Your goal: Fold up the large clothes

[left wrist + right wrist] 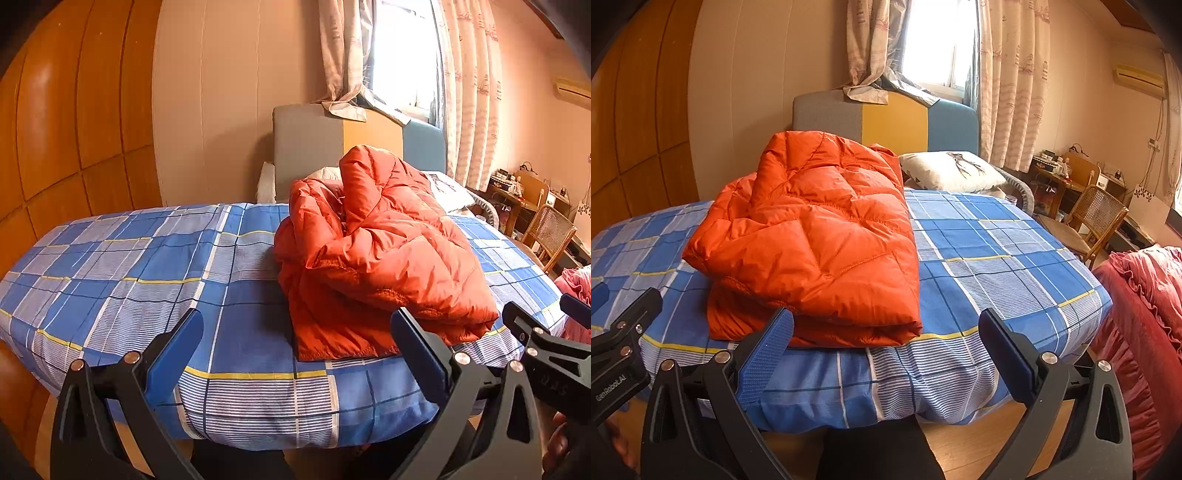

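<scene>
"GenRobot.AI" — white lettering on the left gripper (618,347).

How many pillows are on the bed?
1 for certain: a white pillow with a dark print lies at the head of the bed, right of the orange jacket. White bedding behind the jacket may be another pillow.

Each hand-held gripper is a matte black frame of two angular arms with triangular cut-outs and round silver rivets at the joints. The left hand-held gripper (295,332) and right hand-held gripper (886,332) carry textured blue pads (764,354). White "GenRobot.AI" lettering (609,387) marks the left one's side, at 9 o'clock.
</scene>
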Demonstrator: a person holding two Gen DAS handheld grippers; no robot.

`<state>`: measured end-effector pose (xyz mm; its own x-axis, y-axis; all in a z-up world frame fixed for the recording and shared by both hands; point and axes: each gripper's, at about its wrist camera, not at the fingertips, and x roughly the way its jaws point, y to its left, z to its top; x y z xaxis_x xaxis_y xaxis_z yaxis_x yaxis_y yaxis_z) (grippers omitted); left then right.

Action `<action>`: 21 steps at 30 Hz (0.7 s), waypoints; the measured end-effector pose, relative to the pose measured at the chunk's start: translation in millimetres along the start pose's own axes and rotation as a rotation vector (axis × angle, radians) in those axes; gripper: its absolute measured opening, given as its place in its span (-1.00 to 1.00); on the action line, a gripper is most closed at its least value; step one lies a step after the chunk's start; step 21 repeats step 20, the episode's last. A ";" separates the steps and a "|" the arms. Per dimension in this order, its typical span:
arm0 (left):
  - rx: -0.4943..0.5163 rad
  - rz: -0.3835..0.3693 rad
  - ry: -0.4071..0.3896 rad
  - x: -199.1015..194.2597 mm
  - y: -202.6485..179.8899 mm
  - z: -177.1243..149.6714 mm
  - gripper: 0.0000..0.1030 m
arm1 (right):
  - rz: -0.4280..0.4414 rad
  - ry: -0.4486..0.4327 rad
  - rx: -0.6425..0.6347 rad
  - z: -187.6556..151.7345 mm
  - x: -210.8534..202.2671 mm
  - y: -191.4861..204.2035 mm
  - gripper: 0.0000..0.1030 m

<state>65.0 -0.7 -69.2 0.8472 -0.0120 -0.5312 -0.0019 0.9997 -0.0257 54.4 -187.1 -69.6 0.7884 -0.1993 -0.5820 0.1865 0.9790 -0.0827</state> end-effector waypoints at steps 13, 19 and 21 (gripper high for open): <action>0.025 -0.001 0.003 3.5 -2.2 -3.0 0.96 | 0.020 0.024 -0.015 -3.4 6.7 5.5 0.94; -0.044 0.000 0.057 13.7 6.3 -3.9 0.96 | 0.024 0.023 -0.014 -4.5 8.0 6.5 0.94; -0.048 0.001 0.060 15.0 7.2 -4.1 0.96 | 0.024 0.024 -0.013 -4.6 8.7 6.3 0.94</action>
